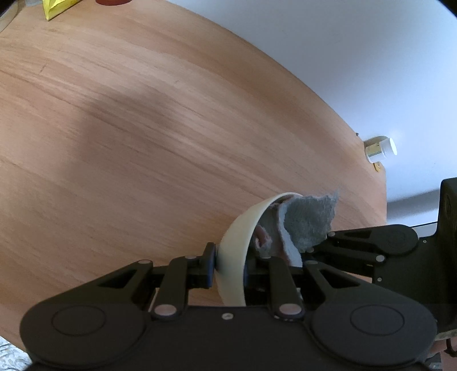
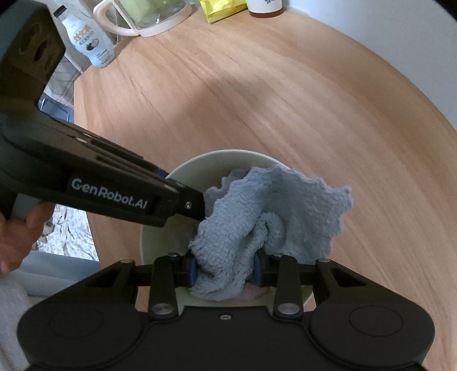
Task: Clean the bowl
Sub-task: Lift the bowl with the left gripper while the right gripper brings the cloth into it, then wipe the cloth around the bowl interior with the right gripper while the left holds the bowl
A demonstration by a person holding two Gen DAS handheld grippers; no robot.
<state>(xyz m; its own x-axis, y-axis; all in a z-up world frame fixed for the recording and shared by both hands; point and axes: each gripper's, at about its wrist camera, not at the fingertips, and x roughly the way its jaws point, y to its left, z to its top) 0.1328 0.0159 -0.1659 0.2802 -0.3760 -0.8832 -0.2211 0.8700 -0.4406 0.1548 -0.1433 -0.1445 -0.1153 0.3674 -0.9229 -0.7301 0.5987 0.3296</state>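
A pale cream bowl (image 2: 182, 177) rests on the wooden table (image 2: 285, 100). My left gripper (image 1: 228, 264) is shut on the bowl's rim (image 1: 237, 242), which shows edge-on between its pads. It reaches in from the left in the right wrist view as a black body (image 2: 114, 194) with its tip at the bowl's rim. My right gripper (image 2: 225, 269) is shut on a fluffy blue-grey cloth (image 2: 271, 211) bunched inside the bowl and covering most of the inside. The cloth (image 1: 308, 222) also rises behind the rim in the left wrist view, with the right gripper's black arm (image 1: 371, 245) beside it.
At the table's far end stand a glass jug with a cream handle (image 2: 142, 17), a white bottle (image 2: 91, 42), a yellow packet (image 2: 222, 8) and a cup (image 2: 265, 7). A small white bottle (image 1: 381, 148) lies past the table's right edge. A hand (image 2: 17, 234) grips the left handle.
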